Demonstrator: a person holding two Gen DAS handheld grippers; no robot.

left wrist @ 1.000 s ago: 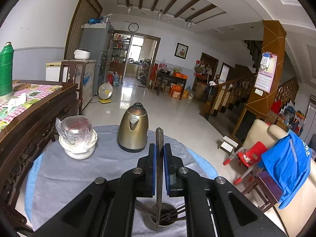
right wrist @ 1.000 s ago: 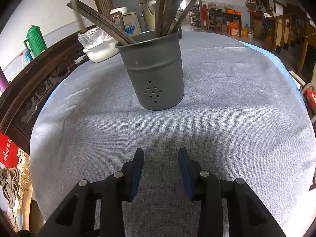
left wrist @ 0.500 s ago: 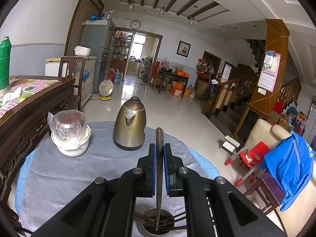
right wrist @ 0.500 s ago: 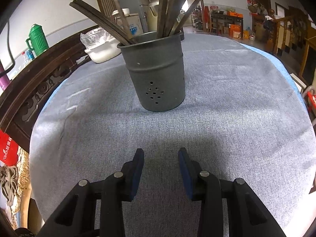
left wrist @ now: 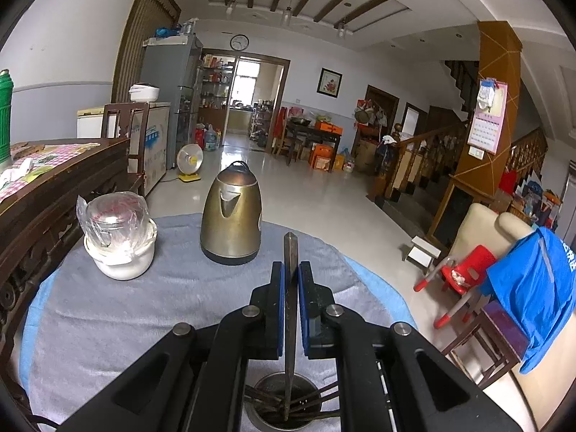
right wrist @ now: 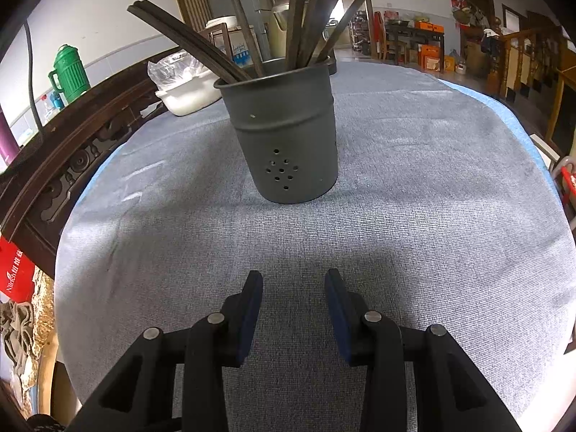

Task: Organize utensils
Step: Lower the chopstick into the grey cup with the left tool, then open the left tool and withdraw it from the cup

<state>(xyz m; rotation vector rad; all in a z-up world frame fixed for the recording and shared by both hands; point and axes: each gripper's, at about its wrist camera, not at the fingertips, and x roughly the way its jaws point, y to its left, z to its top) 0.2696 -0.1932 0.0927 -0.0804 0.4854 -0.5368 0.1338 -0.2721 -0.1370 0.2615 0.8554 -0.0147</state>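
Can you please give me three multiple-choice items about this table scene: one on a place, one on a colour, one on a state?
1. Where does the lower end of the chopstick in the left hand-held gripper point?
A. into the grey utensil holder
B. onto the kettle
C. onto the floor

2. What colour is the cloth on the table?
A. red
B. grey-blue
C. yellow

3. How is the right hand-held gripper?
A. shut on a chopstick
B. shut on the holder
C. open, with nothing in it

Answers: 1 A, the stick runs down into the holder's mouth below the gripper. 2 B, the cloth under the holder looks grey-blue. 3 C, only cloth shows between its fingers.
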